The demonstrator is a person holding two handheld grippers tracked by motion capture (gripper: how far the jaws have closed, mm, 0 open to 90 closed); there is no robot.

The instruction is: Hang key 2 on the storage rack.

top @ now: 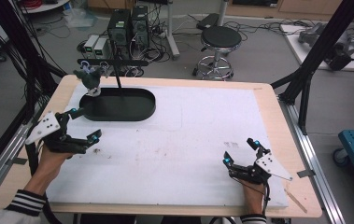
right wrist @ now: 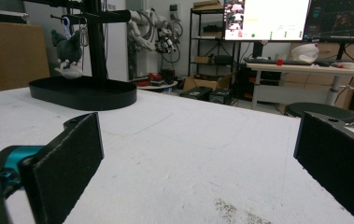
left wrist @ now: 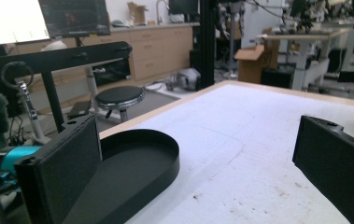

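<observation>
A black oval tray (top: 118, 105) forms the base of a stand with an upright post and a black crossbar (top: 113, 62) at the table's far left. A dark plush toy (top: 90, 79) hangs from the bar on a key ring over the tray's left end; in the right gripper view the plush toy (right wrist: 68, 53) dangles left of the post. My left gripper (top: 84, 124) is open just in front of the tray's left end, holding nothing. My right gripper (top: 241, 150) is open near the table's front right, also holding nothing. The tray's rim (left wrist: 165, 156) lies just beyond my left jaws.
A white mat (top: 184, 130) covers most of the wooden table (top: 268, 93). Beyond the far edge stand a round stool (top: 219, 39) and computer boxes (top: 128, 25) with cables. A black frame post (top: 319, 51) rises at the right.
</observation>
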